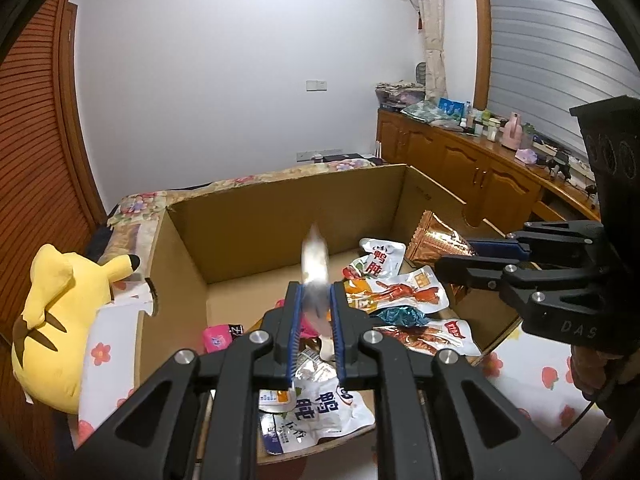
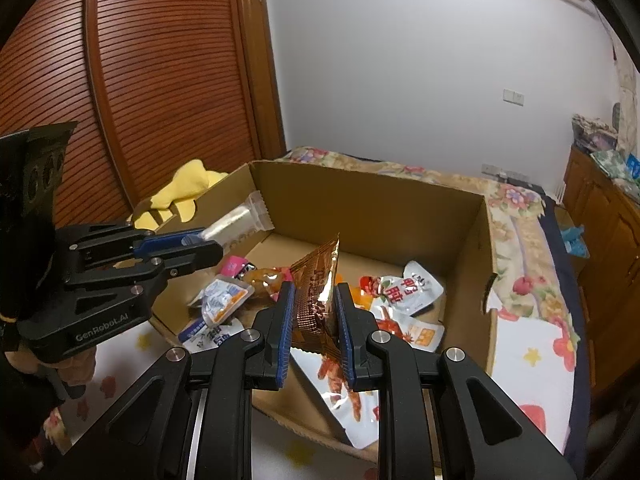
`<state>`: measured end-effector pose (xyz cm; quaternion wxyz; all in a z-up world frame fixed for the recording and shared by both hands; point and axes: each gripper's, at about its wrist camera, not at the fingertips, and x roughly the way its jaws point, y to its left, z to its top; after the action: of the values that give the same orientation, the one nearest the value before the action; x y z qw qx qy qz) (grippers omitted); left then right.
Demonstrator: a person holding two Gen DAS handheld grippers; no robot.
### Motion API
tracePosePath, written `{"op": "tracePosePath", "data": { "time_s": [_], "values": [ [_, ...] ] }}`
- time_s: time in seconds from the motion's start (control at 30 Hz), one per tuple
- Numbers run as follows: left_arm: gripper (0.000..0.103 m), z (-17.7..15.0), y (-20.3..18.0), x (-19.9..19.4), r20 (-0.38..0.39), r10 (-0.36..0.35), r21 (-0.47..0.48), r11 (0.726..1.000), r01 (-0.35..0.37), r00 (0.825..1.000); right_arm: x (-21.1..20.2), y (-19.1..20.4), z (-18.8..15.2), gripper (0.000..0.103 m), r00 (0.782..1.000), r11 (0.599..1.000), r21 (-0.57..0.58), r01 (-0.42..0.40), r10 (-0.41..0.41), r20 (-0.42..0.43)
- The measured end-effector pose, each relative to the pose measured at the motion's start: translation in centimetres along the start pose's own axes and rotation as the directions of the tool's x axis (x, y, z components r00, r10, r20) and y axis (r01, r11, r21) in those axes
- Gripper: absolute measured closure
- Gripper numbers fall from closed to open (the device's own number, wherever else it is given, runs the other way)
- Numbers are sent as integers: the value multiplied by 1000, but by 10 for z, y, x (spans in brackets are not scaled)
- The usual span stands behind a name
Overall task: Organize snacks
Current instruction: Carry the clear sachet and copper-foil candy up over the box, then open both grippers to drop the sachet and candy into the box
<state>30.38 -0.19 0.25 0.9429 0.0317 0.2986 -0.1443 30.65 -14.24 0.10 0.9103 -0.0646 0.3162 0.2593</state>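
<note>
An open cardboard box [image 1: 280, 188] [image 2: 360, 188] sits on a floral bedsheet and holds several snack packets, among them white ones with red print [image 1: 380, 260] [image 2: 404, 290]. My left gripper [image 1: 316, 292] [image 2: 210, 242] is shut on a clear, silvery snack packet [image 1: 315, 260] [image 2: 240, 220], which sticks up above the box's near left side. Over the near right side, my right gripper [image 2: 315, 286] [image 1: 456, 256] is shut on an orange-brown foil packet [image 2: 320, 280] [image 1: 434, 240]. Both packets hang above the loose snacks inside.
A yellow plush toy [image 1: 60, 320] [image 2: 188, 188] lies against the box's left wall. A wooden cabinet [image 1: 460, 152] with clutter on top runs along the right. A slatted wooden wardrobe door [image 2: 160, 80] stands to the left. A hand [image 2: 76, 372] grips the left gripper's handle.
</note>
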Motion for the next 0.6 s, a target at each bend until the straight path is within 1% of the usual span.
{"op": "tracePosePath", "data": {
  "time_s": [0.3,0.47,0.6],
  "values": [
    [89,-2,0,1,0,7,-8,1000,-7,1000,10,-2,-4,84,1000,1000,6,14,-14,-22],
    [87,-4,1,0,-1,14,-18,1000,-14,1000,10,-5,-5,80,1000,1000,23,19,-18,-17],
    [86,-5,0,-6,9,32,-25,999,-32,999,3,-3,-8,80,1000,999,22,27,-27,-7]
  ]
}}
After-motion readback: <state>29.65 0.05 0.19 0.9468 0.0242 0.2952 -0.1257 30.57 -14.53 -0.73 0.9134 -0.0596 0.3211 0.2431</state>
